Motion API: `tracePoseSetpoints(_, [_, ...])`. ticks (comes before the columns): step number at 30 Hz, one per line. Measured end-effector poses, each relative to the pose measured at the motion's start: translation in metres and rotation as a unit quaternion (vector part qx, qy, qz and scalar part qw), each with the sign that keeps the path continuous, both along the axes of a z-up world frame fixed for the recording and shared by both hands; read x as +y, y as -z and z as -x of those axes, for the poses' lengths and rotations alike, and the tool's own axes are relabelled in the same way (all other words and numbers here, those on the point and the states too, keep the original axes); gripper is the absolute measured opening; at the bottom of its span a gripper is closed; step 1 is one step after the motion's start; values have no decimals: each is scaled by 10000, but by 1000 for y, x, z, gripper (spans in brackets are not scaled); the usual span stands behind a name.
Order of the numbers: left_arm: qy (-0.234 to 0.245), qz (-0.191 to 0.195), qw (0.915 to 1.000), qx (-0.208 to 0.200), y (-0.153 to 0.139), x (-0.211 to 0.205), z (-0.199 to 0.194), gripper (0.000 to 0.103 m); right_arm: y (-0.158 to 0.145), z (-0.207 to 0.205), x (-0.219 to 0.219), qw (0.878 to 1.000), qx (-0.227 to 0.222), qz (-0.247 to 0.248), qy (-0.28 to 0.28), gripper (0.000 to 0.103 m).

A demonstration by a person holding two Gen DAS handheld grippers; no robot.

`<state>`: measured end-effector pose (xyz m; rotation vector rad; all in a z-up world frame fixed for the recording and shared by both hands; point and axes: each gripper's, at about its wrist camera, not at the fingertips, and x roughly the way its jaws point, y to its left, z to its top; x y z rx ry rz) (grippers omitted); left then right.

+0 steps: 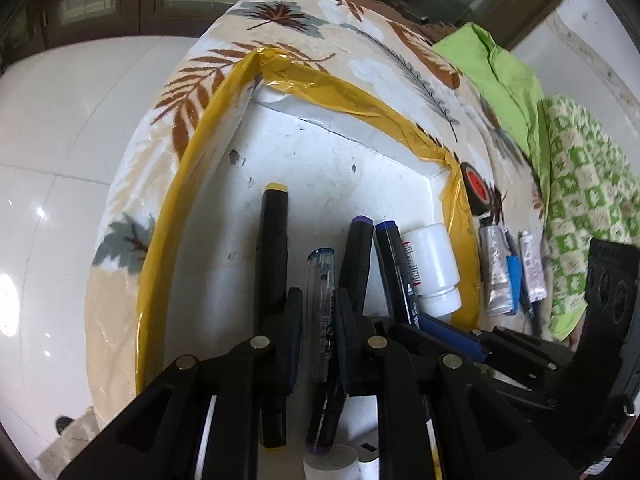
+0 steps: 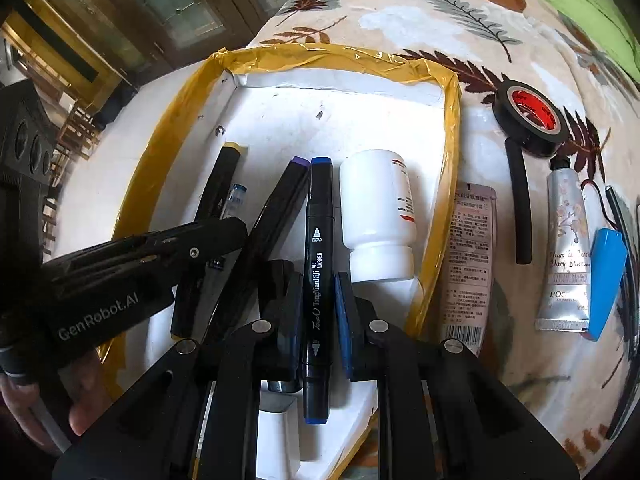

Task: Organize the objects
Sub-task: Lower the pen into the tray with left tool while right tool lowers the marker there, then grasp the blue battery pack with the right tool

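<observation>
Blue-capped black art marker lies between the narrow jaws of my right hand-held gripper, low in the white foam tray with yellow-taped rim. I judge it light, stiff, smooth plastic, likely to slip, so mid-barrel is the best hold. My left hand-held gripper, barely parted, brackets a clear-barrelled pen with a ribbed body. I cannot tell whether either pair of pads truly presses. Beside lies a glossy white plastic bottle; the bed's blanket is fuzzy, leaf-printed.

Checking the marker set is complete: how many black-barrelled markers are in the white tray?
3: yellow-capped marker at left, purple-capped marker in the middle, blue-capped marker between the right gripper fingers. Others may be hidden.
</observation>
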<state>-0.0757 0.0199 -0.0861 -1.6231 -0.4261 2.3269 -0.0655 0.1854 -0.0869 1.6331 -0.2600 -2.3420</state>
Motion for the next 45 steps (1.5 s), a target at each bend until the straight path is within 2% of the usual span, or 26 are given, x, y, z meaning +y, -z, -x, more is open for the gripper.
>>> tracePoseSetpoints(3, [-124, -454, 9987, -186, 3, -10, 1, 15, -1, 0, 3, 9998, -40, 168, 35, 16])
tracePoseSetpoints(5, [-172, -624, 9977, -194, 3, -13, 1, 15, -2, 0, 8, 9996, -56, 274, 101, 17])
tracePoseSetpoints(7, [-184, -681, 9974, -121, -2, -14, -2, 23, -6, -1, 13, 9990, -50, 411, 154, 24])
tracePoseSetpoints(9, [-153, -799, 9967, -42, -6, -12, -7, 39, -12, -3, 16, 9979, -30, 622, 184, 31])
tracePoseSetpoints(11, [-143, -886, 9960, 49, -12, -10, -11, 50, -21, -8, 19, 9975, 66, 674, 224, 34])
tracePoseSetpoints(14, [-113, -772, 9967, 219, -21, -8, -19, 56, -38, -18, 30, 9944, 230, 1016, 164, 35])
tracePoseSetpoints(17, [-124, -761, 9961, 421, -32, -10, -27, 57, -53, -32, 50, 9930, 432, 1082, 214, 37])
tracePoseSetpoints(19, [-149, -787, 9948, 634, -42, -8, -36, 57, -57, -46, 74, 9925, 524, 1017, 423, 43])
tracePoseSetpoints(20, [-147, -769, 9943, 727, -47, -7, -41, 57, -56, -49, 84, 9923, 523, 991, 523, 43])
tracePoseSetpoints(23, [-137, -821, 9925, 890, -57, 1, -57, 57, -43, -61, 118, 9910, 386, 949, 864, 43])
tracePoseSetpoints(27, [-125, -1070, 9907, 832, -58, 20, -77, 57, -19, -76, 152, 9877, 191, 919, 1248, 43])
tracePoseSetpoints(33, [374, -629, 9925, 978, -53, 57, -96, 57, -11, -75, 167, 9873, 135, 755, 1392, 43])
tracePoseSetpoints(37, [613, -334, 9918, 1072, -50, 72, -101, 57, -8, -63, 181, 9831, 76, 669, 1701, 43])
tracePoseSetpoints(42, [738, -213, 9893, 1240, -54, 77, -105, 57, -6, -37, 195, 9761, 16, 545, 2102, 43])
tracePoseSetpoints(45, [788, -154, 9886, 1271, -53, 80, -105, 57, 0, -21, 194, 9759, -96, 422, 2141, 43])
